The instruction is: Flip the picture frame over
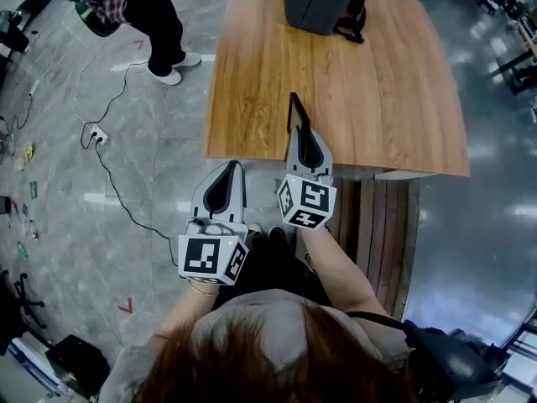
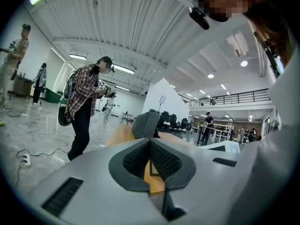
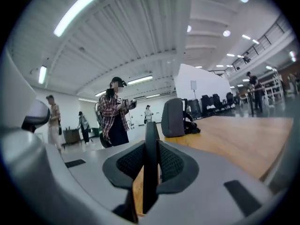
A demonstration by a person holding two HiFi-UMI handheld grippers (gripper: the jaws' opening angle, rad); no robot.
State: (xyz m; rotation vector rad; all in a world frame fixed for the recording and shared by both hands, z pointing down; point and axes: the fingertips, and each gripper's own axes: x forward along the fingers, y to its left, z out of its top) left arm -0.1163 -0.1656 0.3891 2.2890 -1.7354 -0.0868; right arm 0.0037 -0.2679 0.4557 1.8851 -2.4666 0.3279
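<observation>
The right tongs [image 1: 300,134] are clamped on the picture frame [image 1: 297,112], which is the only frame in view. In the right gripper view the frame [image 3: 150,131] stands on edge as a thin dark slab, upright in the middle of the right tongs [image 3: 151,148]. A ribbed pad [image 3: 172,164] presses against each of its faces, and its upper edge rises past the tips. From the head view the frame juts forward out of these tongs, over the near edge of the wooden surface [image 1: 386,91]. Whether its lower edge touches the wood cannot be told.

The left tongs [image 1: 232,168] sit just beside the right pair, on the frame's left and a little nearer the person. They are off the surface's edge and above the grey floor [image 1: 126,191]. The left gripper view shows the left tongs [image 2: 150,143] with their tips brought together and nothing gripped. Only a sliver of wood shows through the gap lower down.

There are two tongs, one frame and one surface. One grey backpack [image 1: 323,2] rests at the far end of the surface, well beyond both tongs, and it stands straight ahead in the right gripper view [image 3: 173,117]. A person in a plaid shirt [image 3: 115,117] stands on the floor off to the left of the tongs. A white cable with a socket block [image 1: 98,134] lies on the floor, left of the left pair.
</observation>
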